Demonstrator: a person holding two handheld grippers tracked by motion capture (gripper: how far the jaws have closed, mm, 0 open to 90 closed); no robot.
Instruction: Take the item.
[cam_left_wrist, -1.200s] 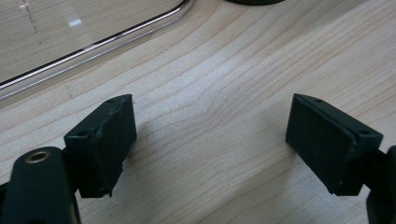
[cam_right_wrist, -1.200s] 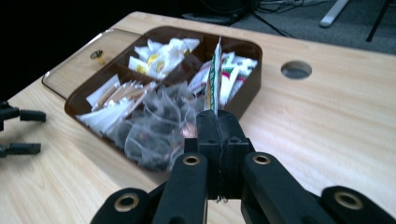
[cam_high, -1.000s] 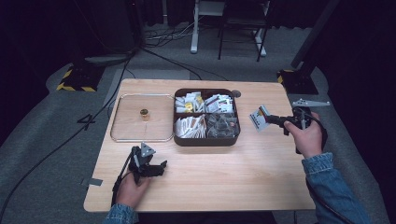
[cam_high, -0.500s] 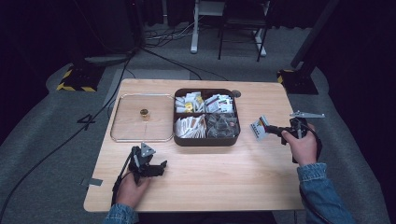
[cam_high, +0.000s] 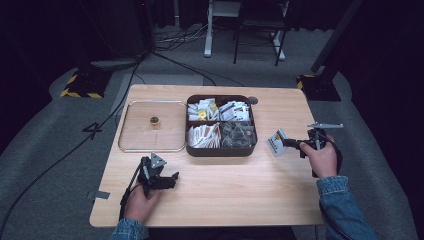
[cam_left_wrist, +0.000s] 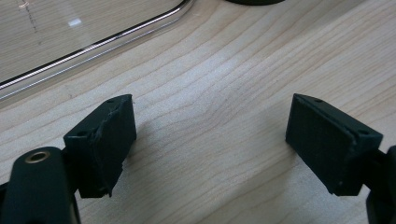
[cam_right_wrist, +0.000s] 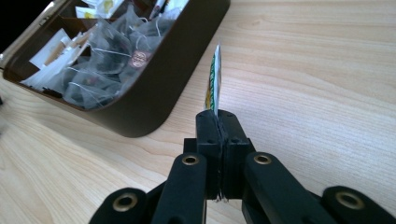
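From the high view, a pale wooden table (cam_high: 240, 200) with rounded corners stood on grey carpet in a dark room, with black cables trailing across the floor and metal furniture legs behind. On it sat a clear, shallow tray (cam_high: 131, 141) with a metal rim, holding a small brass-coloured cylinder (cam_high: 154, 120). Just beside it stood a dark brown four-compartment box (cam_high: 220, 150) filled with paper packets and sheer tea bags. My left gripper (cam_high: 167, 179) lay near the table's front edge, in my left hand (cam_high: 140, 203). My right gripper (cam_high: 287, 142), in my right hand (cam_high: 321, 159), was right of the box, pinching a flat packet (cam_high: 275, 142) that hung above the wood.

In the left gripper view, my two black, blocky jaws stood wide apart with nothing between them, over smooth, grained wood; the tray's shiny curved rim (cam_left_wrist: 93, 43) crossed the upper left.

In the right gripper view, my jaws were pressed together on the thin packet (cam_right_wrist: 213, 88), which was seen edge-on, with green print. The box's rounded dark wall (cam_right_wrist: 163, 88) lay close by, with translucent mesh bags (cam_right_wrist: 100, 60) inside.
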